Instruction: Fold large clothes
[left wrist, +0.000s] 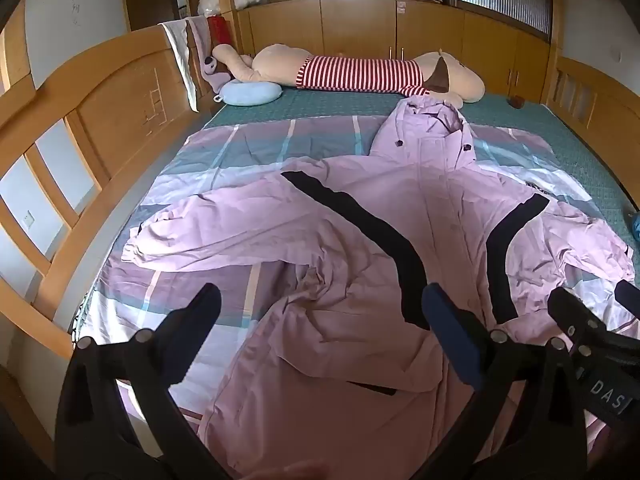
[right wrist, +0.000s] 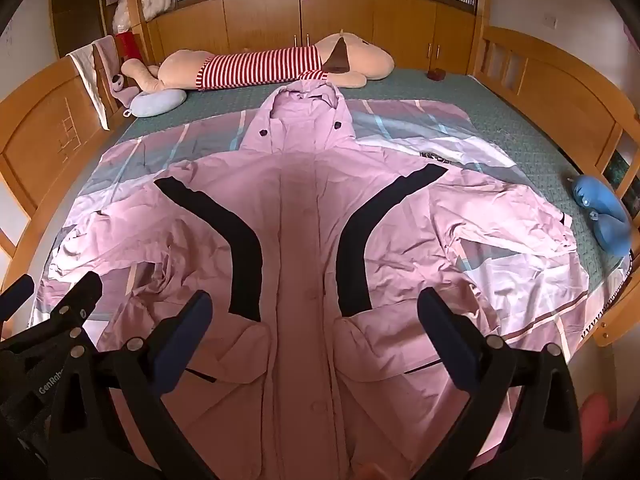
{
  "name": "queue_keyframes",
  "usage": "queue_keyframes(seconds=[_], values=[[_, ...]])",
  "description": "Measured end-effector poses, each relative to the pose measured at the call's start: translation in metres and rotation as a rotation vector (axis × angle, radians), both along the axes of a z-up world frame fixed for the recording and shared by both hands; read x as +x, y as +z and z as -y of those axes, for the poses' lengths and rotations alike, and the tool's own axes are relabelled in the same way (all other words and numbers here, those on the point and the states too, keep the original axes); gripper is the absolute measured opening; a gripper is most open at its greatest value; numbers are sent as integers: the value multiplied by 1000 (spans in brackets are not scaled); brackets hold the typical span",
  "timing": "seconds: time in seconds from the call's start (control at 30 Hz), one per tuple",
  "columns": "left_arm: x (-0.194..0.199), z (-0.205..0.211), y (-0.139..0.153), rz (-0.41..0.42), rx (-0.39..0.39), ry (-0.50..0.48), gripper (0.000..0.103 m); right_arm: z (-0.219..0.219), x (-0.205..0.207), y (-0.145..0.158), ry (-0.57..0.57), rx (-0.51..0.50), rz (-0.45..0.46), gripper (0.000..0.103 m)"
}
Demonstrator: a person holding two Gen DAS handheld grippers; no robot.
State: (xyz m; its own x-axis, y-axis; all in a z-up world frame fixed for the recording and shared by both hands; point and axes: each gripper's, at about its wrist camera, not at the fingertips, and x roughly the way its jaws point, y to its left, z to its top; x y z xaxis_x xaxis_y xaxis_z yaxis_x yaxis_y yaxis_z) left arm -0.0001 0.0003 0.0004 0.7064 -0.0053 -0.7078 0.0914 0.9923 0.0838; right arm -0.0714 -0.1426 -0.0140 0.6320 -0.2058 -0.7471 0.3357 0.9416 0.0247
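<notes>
A large pink hooded jacket [left wrist: 360, 216] [right wrist: 304, 216] with two black curved stripes lies spread face-up on the bed, hood toward the far side, both sleeves stretched outward and rumpled. My left gripper [left wrist: 320, 300] hovers open over the jacket's lower left part, nothing between its fingers. My right gripper [right wrist: 314, 304] is open as well, above the lower front around the button placket. Each gripper's fingers edge into the other's view: the right gripper [left wrist: 592, 300] at the far right, the left gripper [right wrist: 56, 284] at the far left.
A checked pink, grey and white sheet [left wrist: 168, 288] [right wrist: 500, 308] lies under the jacket on a green mattress [right wrist: 500, 120]. A big plush toy in a red-striped top [left wrist: 360, 74] [right wrist: 260, 66] lies at the far edge. Blue cushions [left wrist: 248, 92] [right wrist: 604, 216] and wooden bed frames [left wrist: 100, 120] border the sides.
</notes>
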Motion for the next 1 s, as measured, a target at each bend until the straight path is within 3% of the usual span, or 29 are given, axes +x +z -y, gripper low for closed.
queue_keyframes(seconds=[0.4, 1.0], values=[[-13, -11, 26, 18, -39, -1, 101, -3, -8, 19, 12, -4, 30, 102], [-11, -9, 19, 6, -41, -5, 101, -6, -5, 13, 14, 2, 10, 102]])
